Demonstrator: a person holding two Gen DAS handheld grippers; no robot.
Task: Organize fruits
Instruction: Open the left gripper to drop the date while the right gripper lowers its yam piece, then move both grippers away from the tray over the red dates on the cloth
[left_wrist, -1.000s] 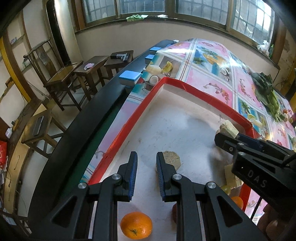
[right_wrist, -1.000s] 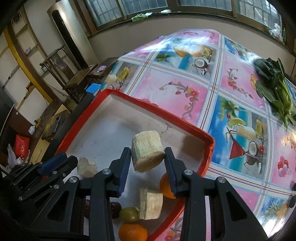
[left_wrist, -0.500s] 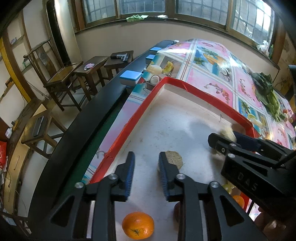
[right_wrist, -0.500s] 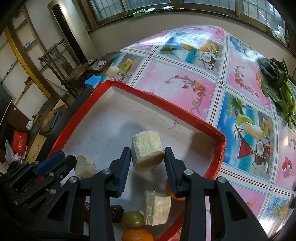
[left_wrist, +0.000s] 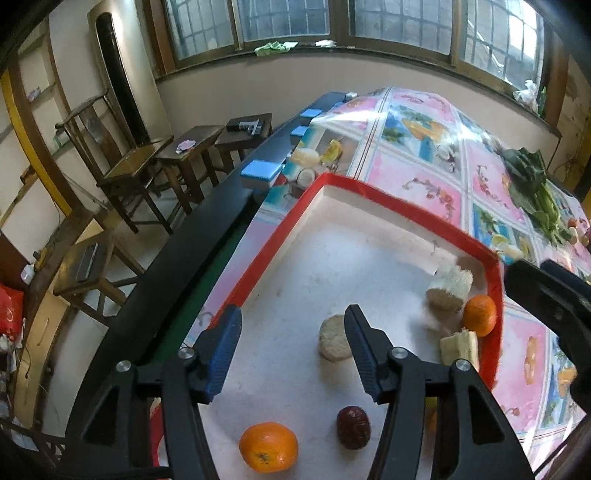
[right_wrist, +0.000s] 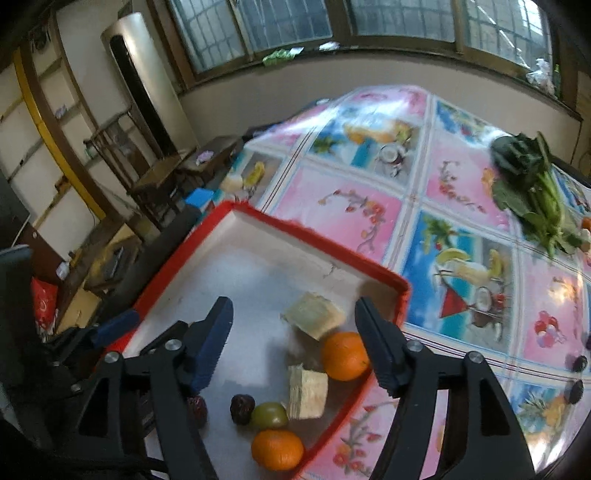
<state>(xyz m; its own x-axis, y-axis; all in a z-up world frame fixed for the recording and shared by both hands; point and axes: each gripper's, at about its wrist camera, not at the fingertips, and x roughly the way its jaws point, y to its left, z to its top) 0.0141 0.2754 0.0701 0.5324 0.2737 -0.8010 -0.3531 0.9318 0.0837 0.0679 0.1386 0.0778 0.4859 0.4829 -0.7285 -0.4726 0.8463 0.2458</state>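
Left gripper (left_wrist: 291, 347) with jaws just opened, nothing between them, a pale cane chunk (left_wrist: 334, 341) lying on the tray (left_wrist: 406, 210) beside its right finger. Right gripper (right_wrist: 293, 339) jaws just opened too, wide and empty, above another cane chunk (right_wrist: 314, 319) resting against an orange (right_wrist: 343, 356) in the tray's corner. Dates, a green fruit and more oranges nearer. Leafy greens (right_wrist: 532, 188) far off on the table (right_wrist: 461, 192).

A table covered in a glossy pink-and-blue fruit-print oilcloth (right_wrist: 373, 206) carries a shallow red-rimmed white tray (right_wrist: 317, 236) near its edge. A bunch of dark leafy greens (right_wrist: 532, 184) lies well apart across the cloth, with small dark fruits (right_wrist: 578, 363) at the right edge.
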